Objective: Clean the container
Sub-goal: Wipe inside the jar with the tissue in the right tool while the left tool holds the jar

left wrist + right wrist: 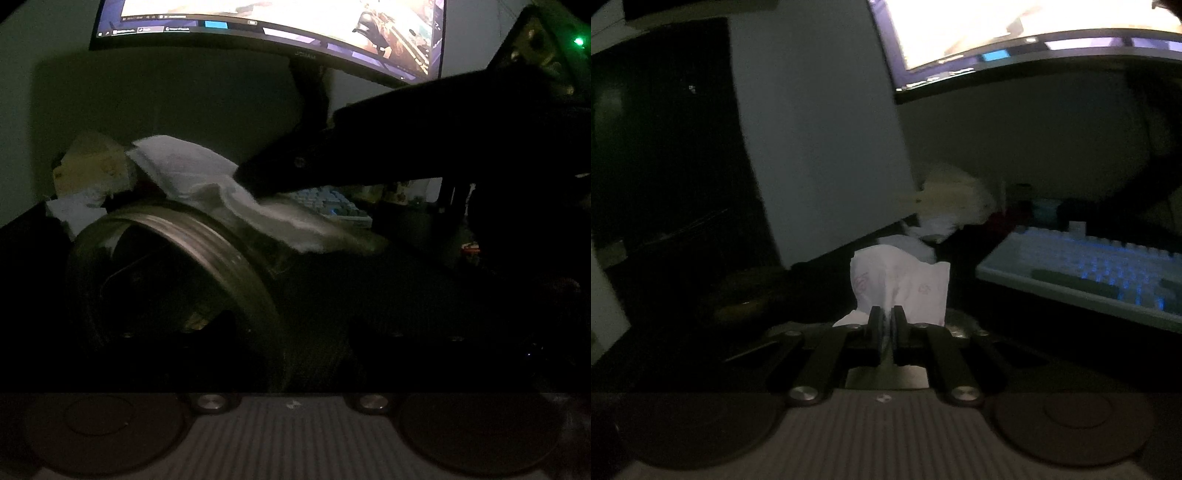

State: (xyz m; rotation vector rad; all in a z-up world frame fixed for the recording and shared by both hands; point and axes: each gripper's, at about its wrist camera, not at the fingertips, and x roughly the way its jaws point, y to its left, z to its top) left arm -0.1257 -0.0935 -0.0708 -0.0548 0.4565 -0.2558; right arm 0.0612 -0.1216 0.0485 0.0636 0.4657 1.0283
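On dim surface | right gripper (886, 314) fingers pinch tissue (901, 280) | left gripper's fingers unseen, grip on jar (177, 266) unclear | risk: jar slips, tissue tears.

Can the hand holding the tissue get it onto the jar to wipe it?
Probably yes. The right gripper is shut on the tissue, and the tissue already drapes over the rim of the jar. Nothing seems to sit between them, though the scene is very dark.

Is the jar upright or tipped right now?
Tipped: the jar lies nearly sideways, its threaded mouth facing the left wrist camera, with the tissue draped over it.
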